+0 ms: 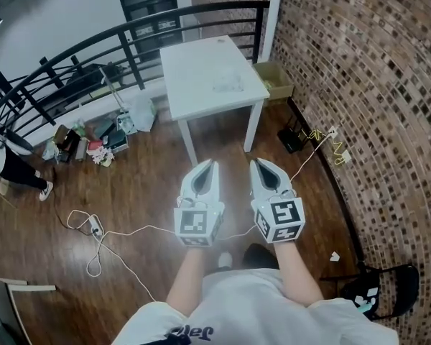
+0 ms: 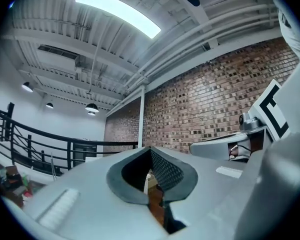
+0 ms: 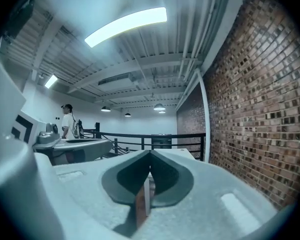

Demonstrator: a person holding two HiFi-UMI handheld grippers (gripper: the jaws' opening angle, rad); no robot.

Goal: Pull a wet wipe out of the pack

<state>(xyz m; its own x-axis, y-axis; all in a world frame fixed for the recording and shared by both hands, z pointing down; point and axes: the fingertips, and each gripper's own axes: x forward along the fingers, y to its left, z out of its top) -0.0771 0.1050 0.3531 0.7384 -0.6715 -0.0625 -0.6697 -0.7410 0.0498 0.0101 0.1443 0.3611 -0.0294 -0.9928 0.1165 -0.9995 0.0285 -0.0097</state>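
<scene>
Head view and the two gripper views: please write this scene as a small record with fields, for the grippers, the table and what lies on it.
left gripper: jaws together, nothing between them
right gripper: jaws together, nothing between them
position: side by side over the wooden floor, apart from the table
table: white, ahead of both grippers, near the brick wall
on the table: one pale thing, too small to identify
task state: grippers not yet at the table

Industrial loft: brick wall (image 1: 359, 85), black railing (image 1: 93, 49)
</scene>
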